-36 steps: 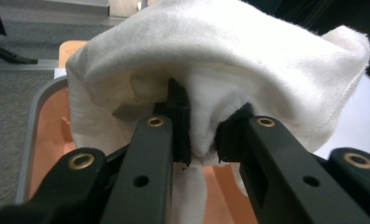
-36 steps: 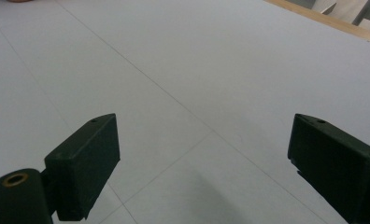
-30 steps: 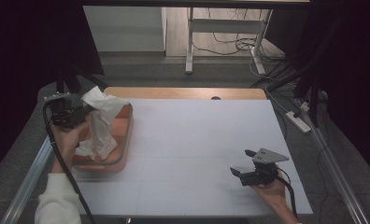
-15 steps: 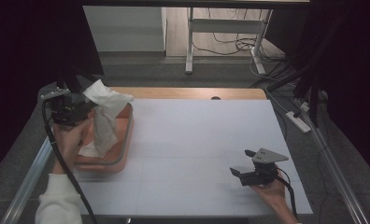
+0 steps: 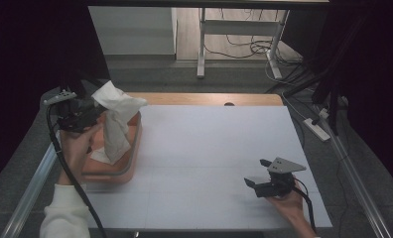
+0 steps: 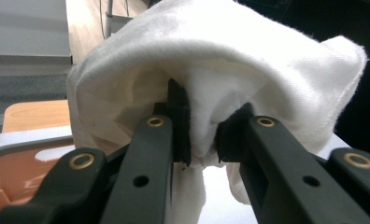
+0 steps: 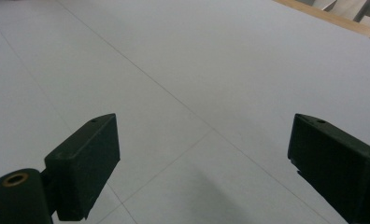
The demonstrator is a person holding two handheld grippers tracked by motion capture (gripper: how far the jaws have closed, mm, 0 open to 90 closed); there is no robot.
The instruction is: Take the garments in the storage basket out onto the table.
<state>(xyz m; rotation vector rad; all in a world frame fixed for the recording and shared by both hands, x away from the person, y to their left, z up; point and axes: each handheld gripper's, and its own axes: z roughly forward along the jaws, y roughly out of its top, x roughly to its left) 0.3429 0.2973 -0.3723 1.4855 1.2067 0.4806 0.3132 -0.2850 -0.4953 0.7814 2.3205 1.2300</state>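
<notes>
A white cloth [image 5: 116, 116] hangs over an orange tray [image 5: 130, 163] at the table's left side, its lower end still trailing into the tray. My left gripper [image 5: 93, 111] is shut on the cloth's upper fold. Seen from the left gripper view, the cloth [image 6: 211, 79] bulges over both black jaws and is pinched between the pads [image 6: 179, 123]. My right gripper [image 5: 256, 181] rests low over the white table surface at the front right, with its jaws wide apart. Nothing lies between its jaws [image 7: 202, 163] in the right gripper view.
A white sheet [image 5: 209, 158] covers the wooden table [image 5: 204, 98]. Metal rails [image 5: 31, 188] run along the left and right sides. Behind the table stand a desk frame [image 5: 202, 44], cables and a power strip [image 5: 317, 129] on the floor.
My left gripper has risen and drawn the cloth higher out of the tray. The right gripper has stayed where it was.
</notes>
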